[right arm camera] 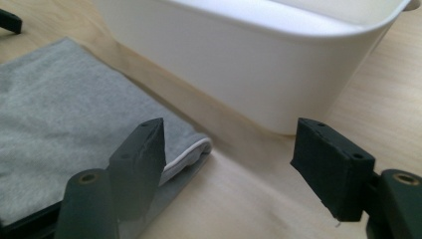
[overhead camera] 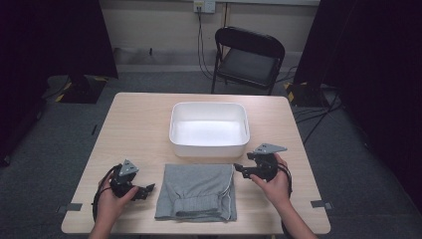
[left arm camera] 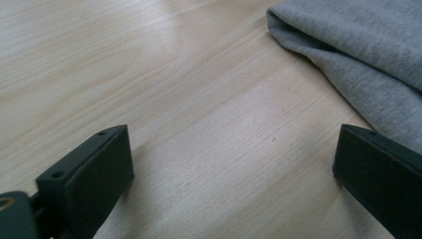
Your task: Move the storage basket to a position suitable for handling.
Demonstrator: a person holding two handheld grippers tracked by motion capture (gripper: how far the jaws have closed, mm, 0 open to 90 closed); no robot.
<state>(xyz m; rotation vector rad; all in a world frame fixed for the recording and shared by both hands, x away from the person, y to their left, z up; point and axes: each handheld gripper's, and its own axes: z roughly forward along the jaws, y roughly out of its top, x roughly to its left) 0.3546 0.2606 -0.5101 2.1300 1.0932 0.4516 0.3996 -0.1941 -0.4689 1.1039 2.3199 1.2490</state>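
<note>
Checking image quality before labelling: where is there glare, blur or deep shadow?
High view: white bin floor glares, room edges fall black. Right gripper view: the bin's far rim is soft. Left gripper view: grey garment sharp, near jaws slightly soft.

One folded grey garment (overhead camera: 196, 191), one white tub (overhead camera: 209, 128), one wooden table (overhead camera: 139, 124), one black folding chair (overhead camera: 247, 57), two grippers

The high view is looking down over the table (overhead camera: 134, 124), while both gripper views are sitting close, sharing the grey cloth (left arm camera: 368, 45).
</note>
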